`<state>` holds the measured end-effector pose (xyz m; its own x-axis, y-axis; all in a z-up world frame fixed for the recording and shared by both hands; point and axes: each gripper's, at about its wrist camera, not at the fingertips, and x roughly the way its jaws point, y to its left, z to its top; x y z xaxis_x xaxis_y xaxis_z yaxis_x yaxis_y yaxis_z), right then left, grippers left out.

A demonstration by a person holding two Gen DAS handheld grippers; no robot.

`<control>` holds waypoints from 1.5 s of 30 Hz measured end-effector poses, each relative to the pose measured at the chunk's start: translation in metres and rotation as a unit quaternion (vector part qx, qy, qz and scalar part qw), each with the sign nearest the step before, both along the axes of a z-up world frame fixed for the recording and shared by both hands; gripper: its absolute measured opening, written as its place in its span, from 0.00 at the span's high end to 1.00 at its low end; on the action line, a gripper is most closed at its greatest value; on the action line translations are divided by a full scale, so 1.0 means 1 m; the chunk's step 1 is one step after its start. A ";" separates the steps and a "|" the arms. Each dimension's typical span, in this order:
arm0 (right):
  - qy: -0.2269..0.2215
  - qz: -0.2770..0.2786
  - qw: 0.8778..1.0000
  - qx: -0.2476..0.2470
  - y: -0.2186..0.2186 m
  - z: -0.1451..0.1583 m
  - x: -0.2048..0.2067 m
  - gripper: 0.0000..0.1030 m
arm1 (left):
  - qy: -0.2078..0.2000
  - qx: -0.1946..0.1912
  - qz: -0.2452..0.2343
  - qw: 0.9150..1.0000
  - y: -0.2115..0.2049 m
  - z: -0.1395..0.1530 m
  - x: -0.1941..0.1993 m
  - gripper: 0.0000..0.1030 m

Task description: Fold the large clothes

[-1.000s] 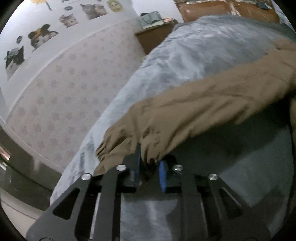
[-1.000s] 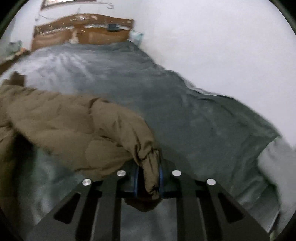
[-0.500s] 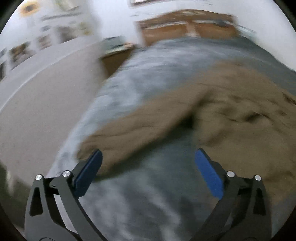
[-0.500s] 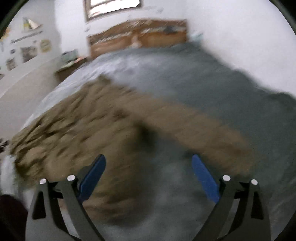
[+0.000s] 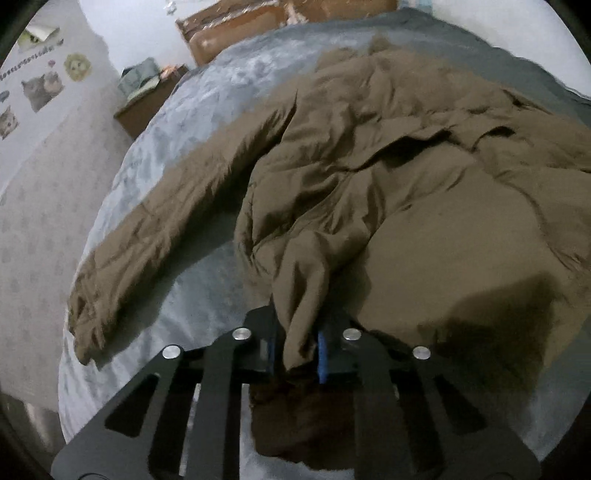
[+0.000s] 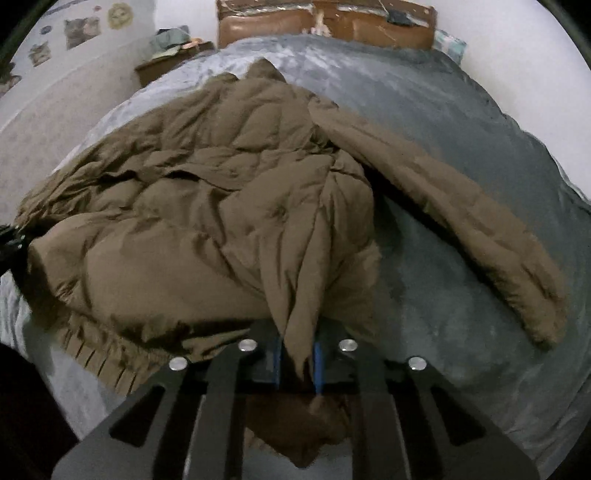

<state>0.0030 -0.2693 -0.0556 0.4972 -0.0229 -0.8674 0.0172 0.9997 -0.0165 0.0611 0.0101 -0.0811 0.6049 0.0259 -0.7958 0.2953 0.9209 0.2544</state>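
Note:
A large brown padded jacket (image 5: 406, 177) lies crumpled on a grey-blue bedspread (image 5: 207, 92). One sleeve (image 5: 147, 240) stretches toward the bed's left edge. My left gripper (image 5: 297, 347) is closing, its blue pads pinching a fold at the jacket's near left edge, and the fabric hangs on below the jaws. In the right wrist view the jacket (image 6: 207, 192) fills the left half, and the other sleeve (image 6: 461, 214) trails off to the right. My right gripper (image 6: 297, 360) is closed tight on a fold at the jacket's near right edge.
A wooden headboard (image 6: 325, 22) stands at the far end of the bed. A cluttered wooden nightstand (image 5: 147, 103) sits beside the bed's far left corner. Animal stickers (image 5: 40, 88) dot the left wall. A white wall runs close along the bed's right side (image 6: 535, 55).
Both grippers let go of the sleeve cuffs, opened wide and swung inward to the jacket's body. Each has now shut on a fold at its near edge. The sleeves lie flat on the bed.

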 end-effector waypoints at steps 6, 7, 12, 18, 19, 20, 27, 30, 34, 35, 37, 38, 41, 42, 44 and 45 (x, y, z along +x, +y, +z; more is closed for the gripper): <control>0.085 0.075 0.994 0.000 -0.002 -0.005 -0.034 0.66 | 0.025 0.035 -0.063 0.997 0.012 -0.008 -0.033 0.84; 0.102 0.087 0.991 0.000 -0.001 -0.010 -0.037 0.58 | 0.026 0.042 -0.082 0.995 0.013 -0.013 -0.039 0.75; 0.042 0.057 0.996 0.056 -0.024 0.015 -0.044 0.17 | -0.013 -0.024 -0.053 0.998 0.036 0.015 -0.045 0.10; 0.018 -0.042 0.996 0.076 -0.053 0.012 -0.020 0.14 | 0.007 -0.026 0.053 0.998 0.055 0.016 -0.012 0.03; 0.043 -0.045 0.995 0.082 -0.052 -0.001 -0.013 0.14 | 0.036 -0.031 0.051 0.998 0.055 0.006 -0.009 0.03; 0.071 -0.049 0.993 0.086 -0.051 -0.014 -0.007 0.14 | 0.070 -0.036 0.047 0.996 0.052 -0.007 -0.002 0.03; 0.118 0.007 0.988 0.100 -0.037 -0.039 0.006 0.84 | 0.130 -0.008 -0.032 0.991 0.018 -0.041 -0.007 0.89; 0.096 0.012 0.993 0.062 -0.044 -0.021 -0.002 0.90 | 0.127 0.027 -0.079 0.988 0.000 -0.030 -0.026 0.92; 0.078 0.014 0.996 0.048 -0.055 -0.003 -0.013 0.83 | 0.103 0.036 -0.088 0.990 -0.010 -0.013 -0.043 0.86; 0.086 0.024 0.995 0.050 -0.055 -0.006 -0.017 0.78 | 0.091 0.053 -0.075 0.992 -0.008 -0.014 -0.044 0.80; 0.088 0.043 0.994 0.039 -0.051 -0.008 -0.021 0.30 | 0.066 0.079 -0.043 0.994 -0.005 -0.019 -0.039 0.55; 0.085 0.041 0.995 0.019 -0.053 -0.009 -0.026 0.21 | 0.053 0.078 -0.025 0.995 0.003 -0.018 -0.039 0.48; 0.050 0.030 0.998 0.027 -0.071 0.003 -0.035 0.15 | 0.026 0.042 0.024 0.999 0.025 -0.002 -0.040 0.22; 0.036 0.010 0.998 0.041 -0.085 0.008 -0.039 0.12 | 0.013 0.034 0.039 0.999 0.032 0.006 -0.040 0.17; 0.007 -0.035 0.998 0.052 -0.110 0.014 -0.046 0.10 | -0.019 0.012 0.062 0.998 0.041 0.026 -0.041 0.14; -0.008 -0.058 0.997 0.053 -0.124 0.016 -0.048 0.10 | -0.033 0.005 0.065 0.997 0.044 0.035 -0.039 0.13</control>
<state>-0.0448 -0.3930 -0.0394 0.5095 0.0096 -0.8604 0.1329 0.9871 0.0896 0.0218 0.0539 -0.0458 0.6475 0.1164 -0.7531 0.1548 0.9476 0.2795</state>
